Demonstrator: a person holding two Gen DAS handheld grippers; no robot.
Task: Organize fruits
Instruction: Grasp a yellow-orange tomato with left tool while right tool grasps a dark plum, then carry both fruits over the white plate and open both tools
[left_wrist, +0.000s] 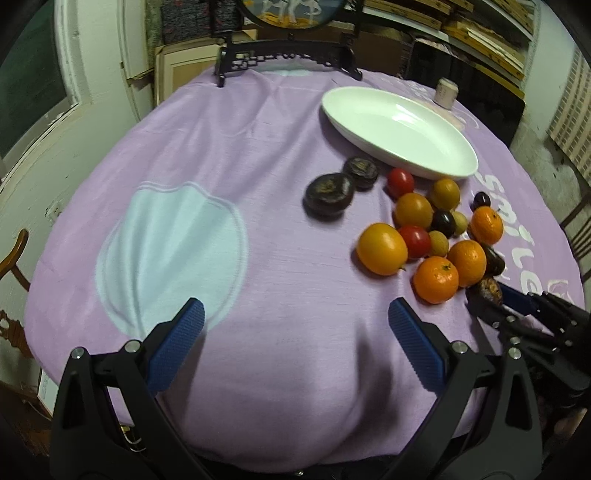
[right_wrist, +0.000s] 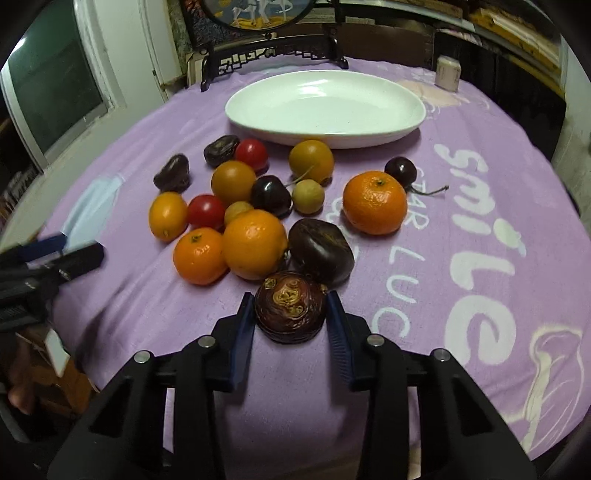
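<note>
Fruit (right_wrist: 290, 308) looks hard, round, slippery: your right gripper (right_wrist: 290, 317) clamps its widest sides; left gripper (left_wrist: 295, 339) hangs open.

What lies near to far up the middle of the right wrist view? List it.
Right tongs shut on dark round fruit → large orange → dark cherry → white plate → black stand.

Dim, warm indoor light falls from overhead, with a glossy sheen on the white oval dish (right_wrist: 325, 107) ahead of the jaws. Soft shadow pools on the purple cloth (left_wrist: 258, 206) just below and between the jaws. Fisheye bending curves the room edges, and black vignette fills the corners. Fruit looks slightly soft and smeared.
</note>
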